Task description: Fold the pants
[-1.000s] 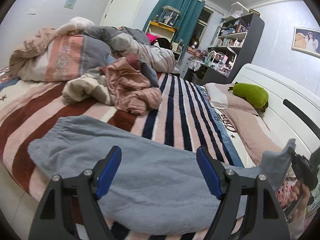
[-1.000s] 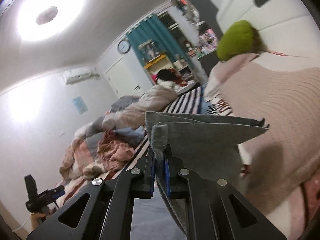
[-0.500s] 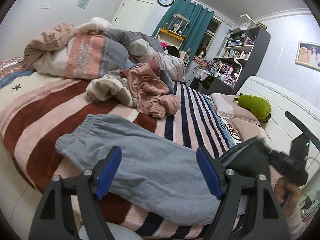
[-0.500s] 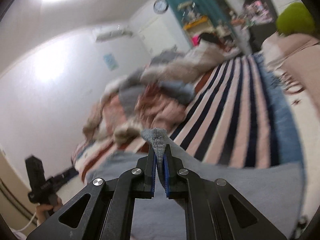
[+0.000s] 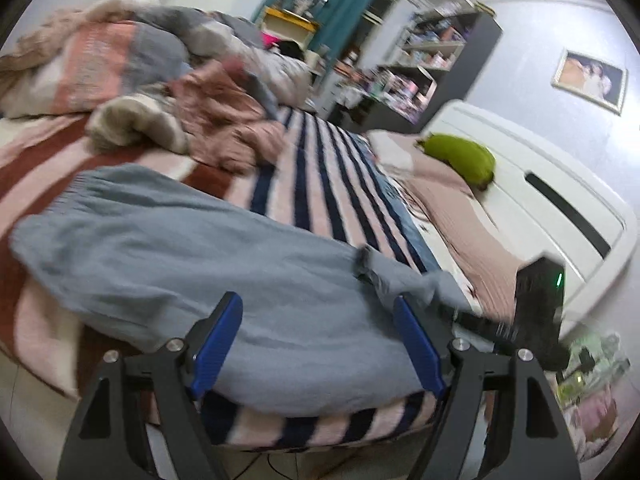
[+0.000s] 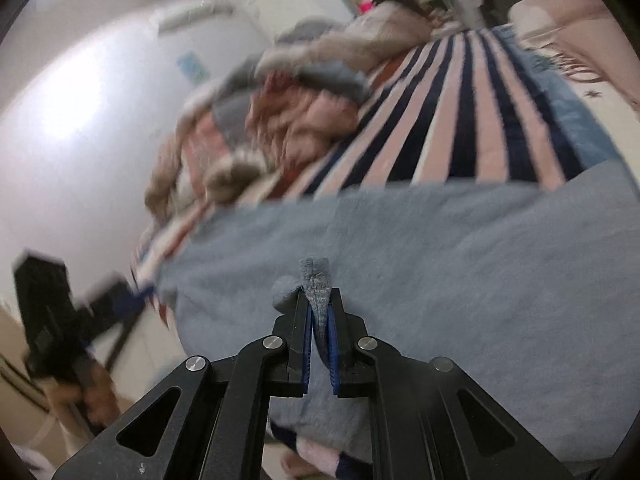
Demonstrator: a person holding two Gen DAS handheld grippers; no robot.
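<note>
The grey-blue pants (image 5: 180, 248) lie across the striped blanket (image 5: 320, 184) near the bed's front edge. In the left wrist view my left gripper (image 5: 316, 302) hovers just above them, open, its blue pads (image 5: 214, 344) apart and pressing on nothing. My right gripper (image 6: 318, 296) is shut on a bunched fold of the pants (image 6: 440, 260), which pokes up between its fingertips. From the left wrist view the right gripper's black body (image 5: 536, 308) shows at the right, with the held end of the pants (image 5: 368, 268) lying over the spread cloth.
A heap of duvets and pink clothes (image 5: 208, 120) fills the far left of the bed. A green plush (image 5: 460, 158) lies on pink pillows by the white headboard (image 5: 560, 208). A dark shelf unit (image 5: 432, 72) stands behind. The bed's front edge drops to the floor.
My right gripper has swung leftward and down, carrying the pants' end from near the pillows over the spread pants. The left gripper dipped slightly and stayed open.
</note>
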